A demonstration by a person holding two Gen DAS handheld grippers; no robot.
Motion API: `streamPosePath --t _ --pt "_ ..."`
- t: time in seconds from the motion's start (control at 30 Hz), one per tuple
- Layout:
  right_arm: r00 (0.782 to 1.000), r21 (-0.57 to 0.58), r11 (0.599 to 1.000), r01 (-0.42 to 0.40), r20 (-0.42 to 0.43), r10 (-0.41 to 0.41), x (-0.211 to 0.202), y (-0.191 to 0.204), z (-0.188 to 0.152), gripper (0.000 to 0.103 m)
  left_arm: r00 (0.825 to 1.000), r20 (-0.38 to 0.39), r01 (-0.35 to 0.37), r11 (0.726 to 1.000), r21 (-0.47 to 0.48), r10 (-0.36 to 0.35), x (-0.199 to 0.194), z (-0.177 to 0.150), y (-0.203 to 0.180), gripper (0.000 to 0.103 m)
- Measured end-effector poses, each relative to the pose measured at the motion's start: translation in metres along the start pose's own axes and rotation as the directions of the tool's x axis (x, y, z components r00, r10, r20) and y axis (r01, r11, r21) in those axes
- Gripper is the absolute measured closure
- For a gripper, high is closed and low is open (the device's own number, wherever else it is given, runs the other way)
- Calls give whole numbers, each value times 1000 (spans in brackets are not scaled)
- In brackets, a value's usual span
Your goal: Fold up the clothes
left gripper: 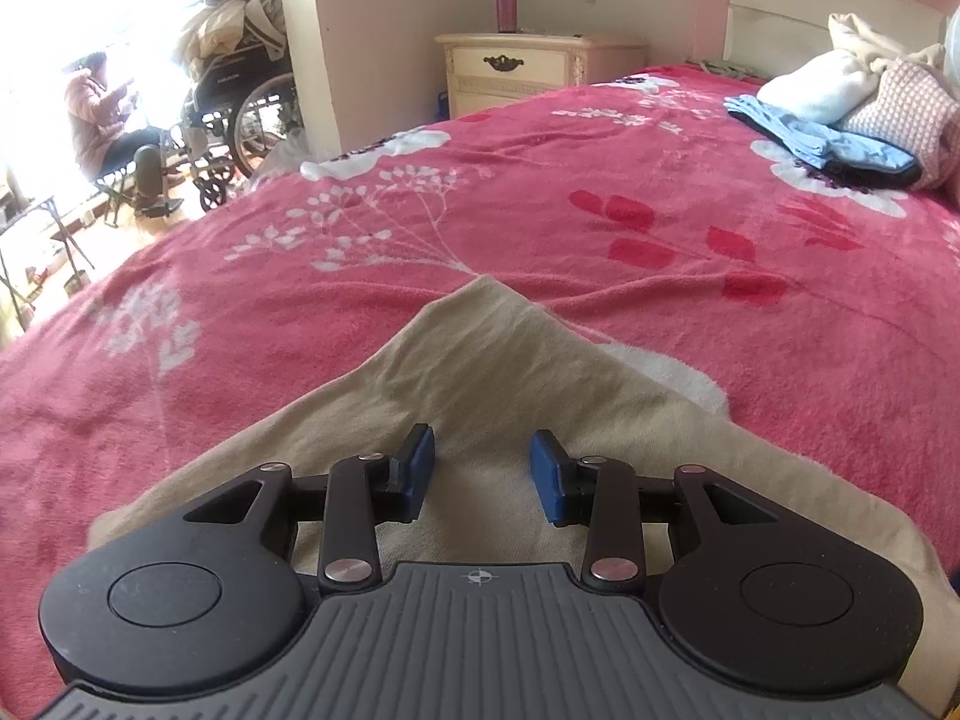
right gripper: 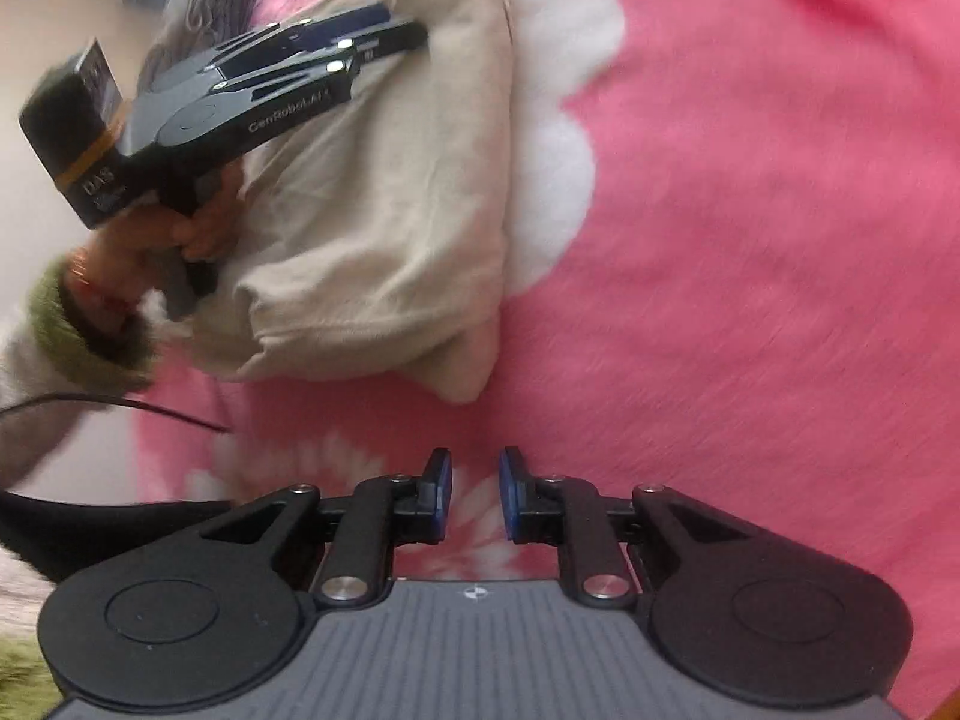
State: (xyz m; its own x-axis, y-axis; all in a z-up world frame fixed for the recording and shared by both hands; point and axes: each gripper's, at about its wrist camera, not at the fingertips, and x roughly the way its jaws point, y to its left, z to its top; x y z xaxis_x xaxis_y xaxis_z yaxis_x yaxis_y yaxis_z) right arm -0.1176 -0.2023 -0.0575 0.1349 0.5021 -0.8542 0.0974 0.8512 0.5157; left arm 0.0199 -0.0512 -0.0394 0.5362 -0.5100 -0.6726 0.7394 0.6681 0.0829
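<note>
Hovering L gripper (left gripper: 482, 468) over beige garment (left gripper: 480, 360), jaws apart, nothing gripped; R gripper (right gripper: 475, 492) beside garment, jaws apart w/ small gap, empty.

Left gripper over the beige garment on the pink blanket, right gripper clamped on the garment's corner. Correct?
Not quite. In the right wrist view the right gripper holds nothing: between its jaws only the pink blanket shows, clear of the beige garment. The left gripper is over the garment.

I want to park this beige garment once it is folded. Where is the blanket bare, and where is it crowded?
Bare: the wide blanket stretch between the beige garment and the nightstand. Crowded: the far right corner, where the clothes pile lies by the headboard.
</note>
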Motion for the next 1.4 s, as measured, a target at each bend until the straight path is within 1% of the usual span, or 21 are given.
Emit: streamPosePath --t 0.07,0.13,0.2,0.3,0.33,0.4,0.43,0.47,0.53,0.63,0.67,0.73,0.8,0.83,0.9,0.93,1.0,1.07,1.2,1.3,1.4 --pt "997 -55 995 79 21 -78 -6 10 5 84 1000 1 -20 1000 -12 20 -6 1 2 66" --pt "992 -92 989 118 46 -114 -11 19 9 84 999 2 -32 999 -28 32 -13 2 4 66" --pt "981 -123 975 187 78 -178 -15 30 13 81 999 14 -39 999 -34 40 -22 2 4 66" --pt "937 -167 927 336 158 -311 -21 47 19 63 998 30 -47 998 -31 48 -34 2 2 63" --pt "921 -177 911 374 189 -341 -24 52 21 61 998 32 -49 998 -30 50 -38 1 0 63" --pt "900 -153 905 398 255 -353 -34 51 25 58 998 45 -42 999 -26 43 -46 1 -4 62" --pt "891 -135 906 401 287 -352 -40 50 28 56 998 52 -41 999 -26 42 -50 1 -6 62" --pt "890 -95 924 371 322 -324 -47 49 30 56 997 64 -37 999 -31 39 -55 1 -9 62" --pt "886 -10 957 289 382 -263 -62 44 35 55 995 101 -3 999 -46 7 -69 1 -13 62" --pt "867 91 981 172 459 -194 -82 35 41 55 991 129 42 998 -43 -36 -85 -2 -20 56" --pt "857 103 983 152 481 -183 -87 35 42 55 991 130 49 998 -37 -44 -89 -3 -23 55" --pt "828 112 985 132 534 -172 -94 39 44 54 993 110 56 998 -31 -52 -91 -8 -27 55" --pt "805 92 989 117 574 -148 -102 41 43 52 995 71 66 997 -37 -63 -90 -16 -27 55" --pt "800 64 992 113 586 -128 -103 43 43 50 996 52 69 997 -43 -67 -90 -21 -27 55" --pt "817 -48 992 120 572 -72 -104 49 42 44 997 18 79 995 -55 -79 -93 -30 -26 55" --pt "838 -96 987 129 543 -57 -101 52 40 42 996 1 85 995 -60 -85 -95 -35 -26 55" --pt "884 -174 974 145 465 -48 -91 56 35 42 995 -28 93 993 -69 -96 -101 -44 -26 55" --pt "914 -233 959 160 402 -55 -76 58 25 43 993 -44 102 991 -83 -106 -111 -52 -25 55" --pt "933 -375 901 219 349 -81 -51 69 5 51 988 -46 144 986 -81 -148 -129 -58 -20 55" --pt "937 -461 861 213 347 -45 -44 84 -6 58 981 -52 183 982 -49 -185 -137 -60 -22 55" --pt "942 -517 834 192 337 -8 -40 96 -7 65 979 -68 194 981 3 -194 -137 -62 -27 55"
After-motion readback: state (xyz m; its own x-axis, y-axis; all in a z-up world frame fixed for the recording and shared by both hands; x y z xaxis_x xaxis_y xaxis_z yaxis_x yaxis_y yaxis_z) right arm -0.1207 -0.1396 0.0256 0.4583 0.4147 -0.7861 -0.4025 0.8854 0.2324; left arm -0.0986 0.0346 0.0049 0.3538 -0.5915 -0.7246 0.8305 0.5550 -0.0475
